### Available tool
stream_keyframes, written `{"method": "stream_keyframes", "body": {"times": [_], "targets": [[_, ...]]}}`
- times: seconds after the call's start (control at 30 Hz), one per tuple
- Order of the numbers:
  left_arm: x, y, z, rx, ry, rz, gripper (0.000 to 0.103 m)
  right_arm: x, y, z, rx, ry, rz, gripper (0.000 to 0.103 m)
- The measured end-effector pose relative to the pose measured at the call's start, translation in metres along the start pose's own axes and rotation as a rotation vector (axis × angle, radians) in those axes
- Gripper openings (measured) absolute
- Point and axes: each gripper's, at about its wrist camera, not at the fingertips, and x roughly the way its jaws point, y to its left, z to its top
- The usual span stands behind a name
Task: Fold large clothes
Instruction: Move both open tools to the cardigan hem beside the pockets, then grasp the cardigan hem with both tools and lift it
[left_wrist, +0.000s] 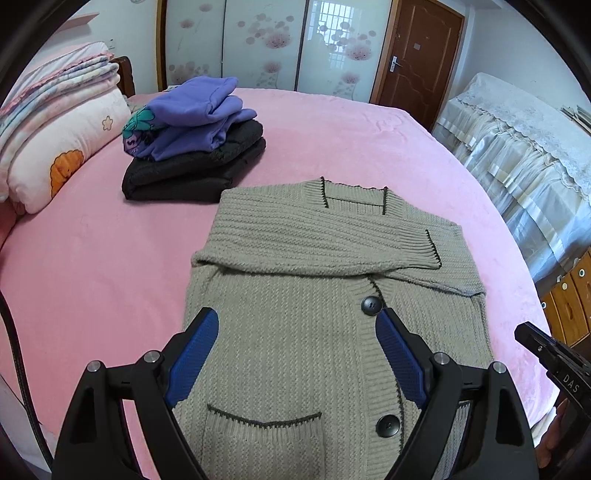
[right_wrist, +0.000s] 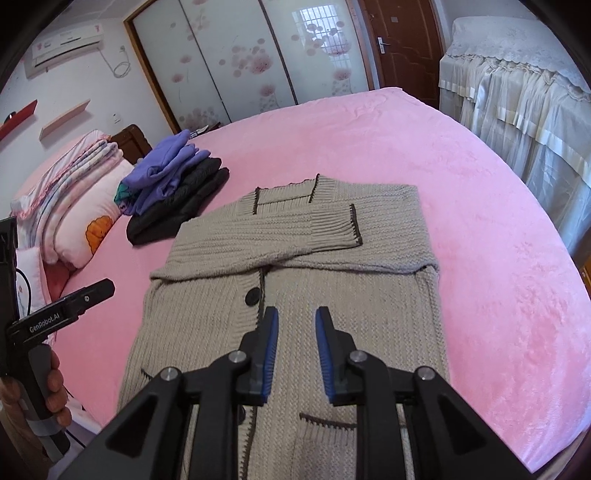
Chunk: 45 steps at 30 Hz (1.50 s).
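- Left claw (left_wrist: 297, 354) stands wide, its blue pads apart and empty, hovering over the lower front of a beige knit cardigan (left_wrist: 295, 258).
- Right claw (right_wrist: 297, 350) is narrow, its pads only a little apart and gripping nothing, above the same lower half near the button band.
- Cardigan lies flat on a pink bed (left_wrist: 92, 277), collar far from the cameras, hem nearest them and partly hidden under the claws.
- Both sleeves are already folded across the chest, one cuff (left_wrist: 432, 247) lying on top.
- A finished stack, a purple garment (left_wrist: 195, 114) on a black one (left_wrist: 192, 166), sits beyond the cardigan, beside a pillow (left_wrist: 62, 155).
- Step in hand, as I judge it: sleeves done, the bottom-to-top fold is about to start.
- Next move likely calls for each claw to pinch a hem corner, the right one opening first, then lift and carry the hem evenly toward the collar without disturbing the sleeves.
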Motion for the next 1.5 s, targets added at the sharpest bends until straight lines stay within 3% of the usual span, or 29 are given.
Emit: {"method": "stream_keyframes", "body": {"times": [0.4,0.6,0.83,0.9,1.03,1.2,1.5], "targets": [[-0.009,0.033,-0.034,-0.011,-0.025,0.061,0.086,-0.004,0.005,-0.021,-0.037,-0.052,0.011,0.021],[-0.027,0.056,-0.068,-0.019,-0.063,0.098,0.086,-0.023,0.008,-0.049,-0.057,-0.103,0.009,0.021],[-0.050,0.084,-0.120,-0.056,-0.026,0.117,0.086,-0.064,0.003,-0.083,-0.033,-0.148,-0.024,0.021],[-0.054,0.087,-0.130,-0.039,-0.020,0.119,0.086,-0.072,0.001,-0.091,-0.039,-0.145,-0.037,0.027],[-0.059,0.090,-0.150,-0.009,-0.007,0.137,0.086,-0.086,-0.009,-0.110,-0.042,-0.128,-0.060,0.033],[-0.046,0.095,-0.176,0.009,0.041,0.081,0.086,-0.094,-0.025,-0.138,-0.052,-0.082,-0.075,0.034],[-0.012,0.112,-0.232,0.001,0.165,0.018,0.086,-0.074,-0.090,-0.205,0.008,0.109,-0.087,0.034]]}}
